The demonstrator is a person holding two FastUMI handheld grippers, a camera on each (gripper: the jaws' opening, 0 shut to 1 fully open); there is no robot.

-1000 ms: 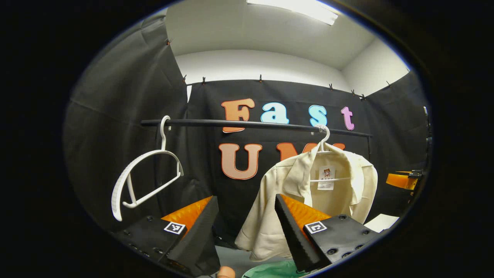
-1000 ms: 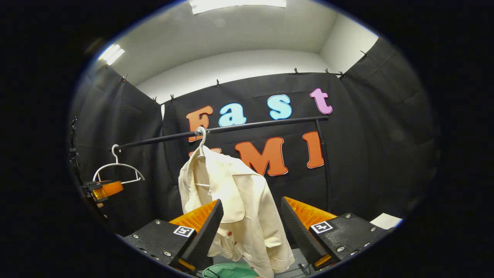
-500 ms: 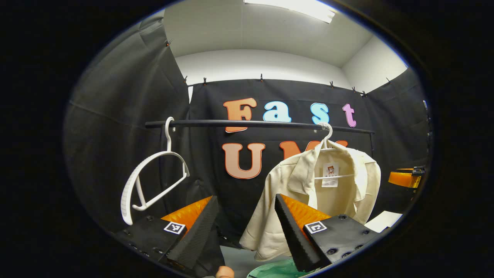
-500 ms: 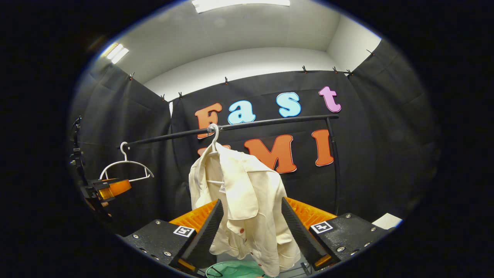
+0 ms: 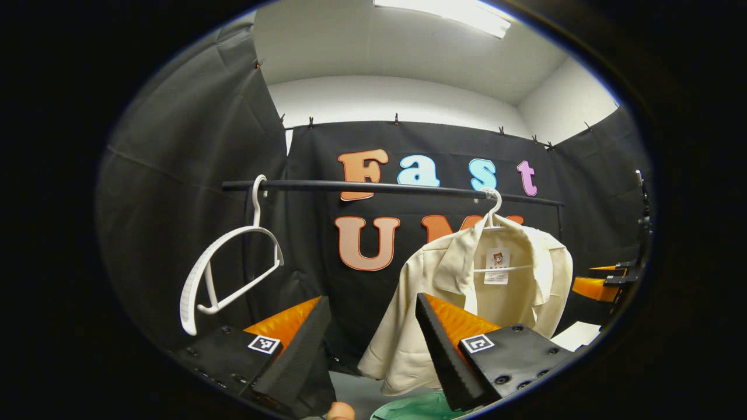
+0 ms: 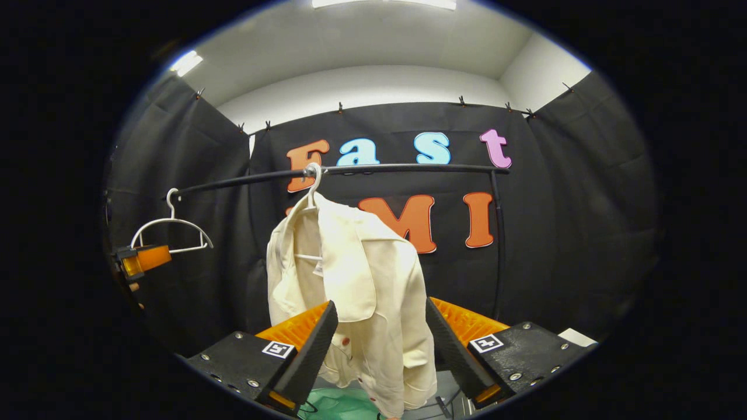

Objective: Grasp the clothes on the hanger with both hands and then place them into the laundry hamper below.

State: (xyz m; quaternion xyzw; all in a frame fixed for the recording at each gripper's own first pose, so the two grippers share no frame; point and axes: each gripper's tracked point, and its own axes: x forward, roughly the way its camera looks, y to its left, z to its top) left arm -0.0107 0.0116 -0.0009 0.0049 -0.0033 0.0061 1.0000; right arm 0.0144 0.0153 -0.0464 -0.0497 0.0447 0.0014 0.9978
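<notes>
While the black rail [image 5: 385, 188] spans the booth's far side, a cream shirt [image 6: 350, 291] hangs from it on a white hanger [image 6: 312, 185], above the green hamper [image 5: 417, 407]. 1 bare hanger [image 5: 224, 265] hangs far left. Right tongs [image 6: 379, 344] are spread, the shirt's lower part seen between their fingers; left tongs [image 5: 370, 344] are spread, clear of the shirt.

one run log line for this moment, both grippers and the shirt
stage: approach | left gripper: open | right gripper: open, shirt between fingers, no contact visible | shirt on hanger | hamper below
</notes>
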